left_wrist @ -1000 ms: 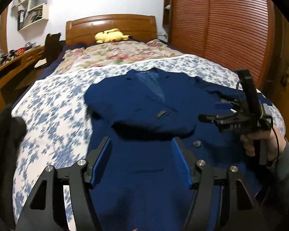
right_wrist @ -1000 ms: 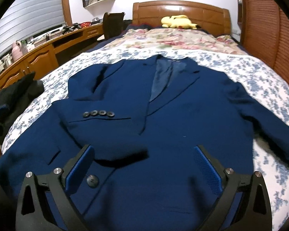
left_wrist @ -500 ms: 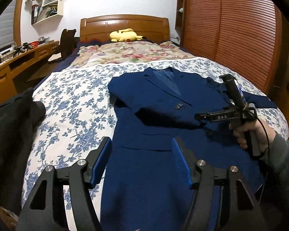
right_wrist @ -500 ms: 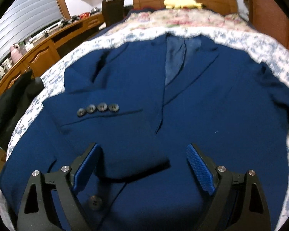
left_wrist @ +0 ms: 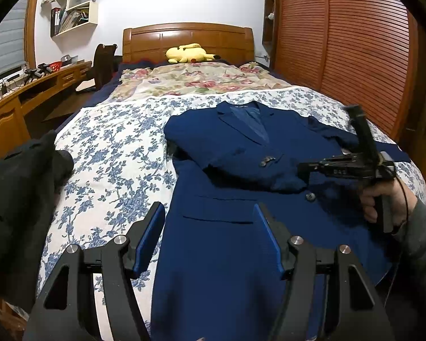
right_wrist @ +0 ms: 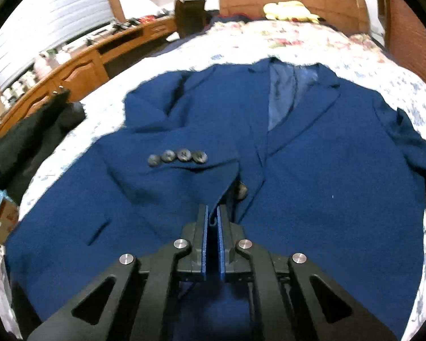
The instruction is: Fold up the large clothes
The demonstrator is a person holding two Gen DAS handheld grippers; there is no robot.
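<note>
We note the bed (left_wrist: 105, 153) under its blue-flowered cover fills most of both views, with wide bare cover to the left of the garment and a narrower strip to the right by the slatted wardrobe doors (left_wrist: 355, 56). One navy blazer (right_wrist: 312, 184) lies face up across the near half of the bed, collar toward the headboard (left_wrist: 187, 35), its hem running off the near edge below both cameras. One sleeve is folded across the chest, its cuff (right_wrist: 184, 170) lying crosswise with four buttons (right_wrist: 177, 156) in a row; the other sleeve (right_wrist: 411, 142) trails out toward the right edge of the bed. One dark garment (left_wrist: 20, 199) is heaped at the left edge. One yellow plush toy (left_wrist: 189, 53) sits against the headboard. We see the left gripper (left_wrist: 210, 238) tilted downward above the lower front of the blazer, jaws released and standing apart, nothing between the blue pads. The right gripper (right_wrist: 211, 227) also points downward; its jaws have just been closing and are now clenched on the corner of the folded cuff, a fold of navy cloth pinched between the pads. In the left wrist view the person's right hand (left_wrist: 383, 199) grips the handle of that tool, grey sleeve (left_wrist: 420, 241) at the wrist. One front button (right_wrist: 241, 190) shows just beyond the clenched tips.
</note>
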